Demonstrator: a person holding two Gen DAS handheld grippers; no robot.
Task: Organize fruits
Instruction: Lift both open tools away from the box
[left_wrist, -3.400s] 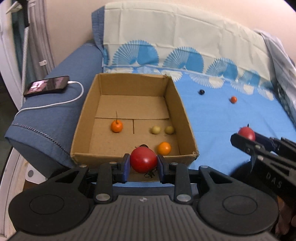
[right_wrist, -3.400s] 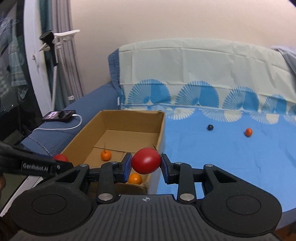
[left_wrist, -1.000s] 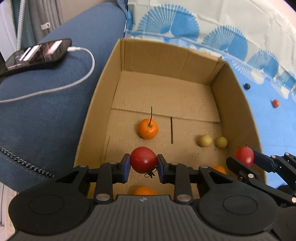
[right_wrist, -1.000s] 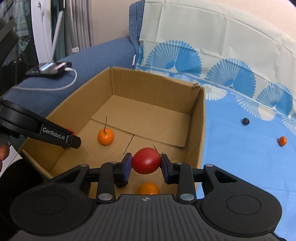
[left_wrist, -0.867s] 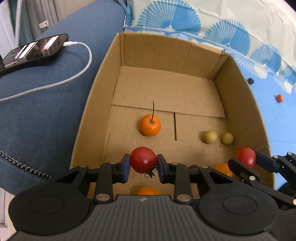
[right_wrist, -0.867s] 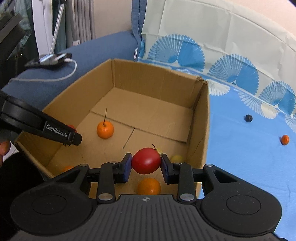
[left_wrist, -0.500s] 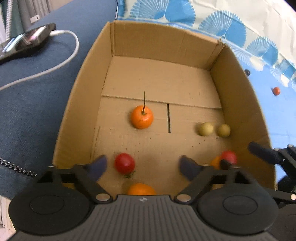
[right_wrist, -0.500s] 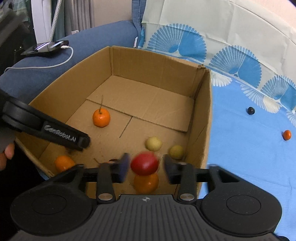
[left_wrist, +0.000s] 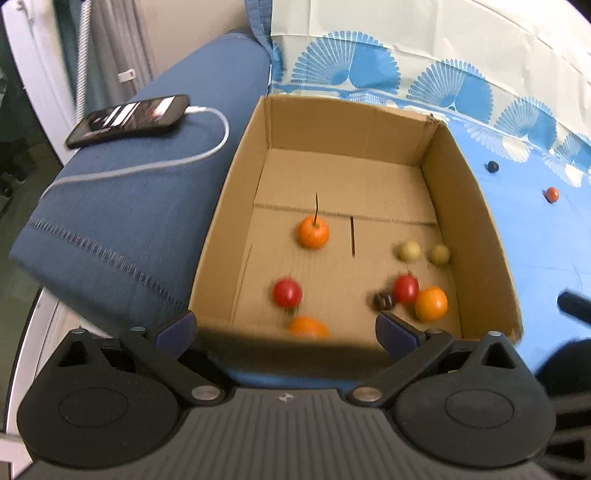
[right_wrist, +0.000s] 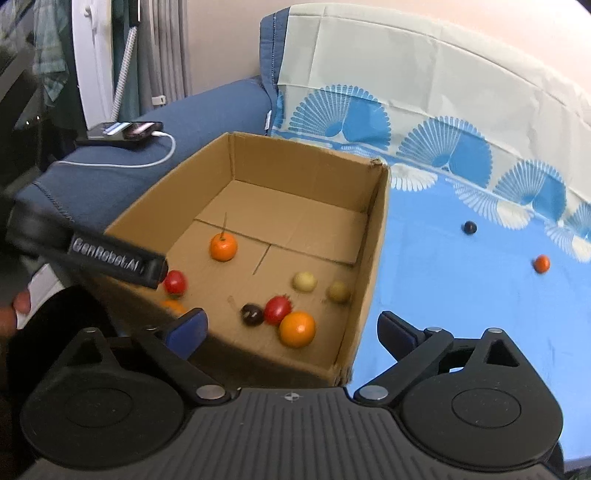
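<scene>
The left gripper (left_wrist: 284, 330) is wide with nothing in it. One red tomato (left_wrist: 287, 292) lies in the cardboard box (left_wrist: 218, 229). Another tomato (right_wrist: 277, 309) lies by an orange (right_wrist: 296, 329). The right gripper (right_wrist: 291, 328) is opening wider, with nothing in it.

Both cameras ride just behind their tongs and look forward and down along them. The left one peers steeply over the near wall of the cardboard box (left_wrist: 236, 206), close in, the sofa arm with the phone (left_wrist: 129, 120) off to its left. The right one sits further right and tilts less, taking the box (right_wrist: 369, 266) from its near right corner with blue sheet (right_wrist: 461, 295) beyond its right finger. Both share the box floor, phone and patterned cloth.
</scene>
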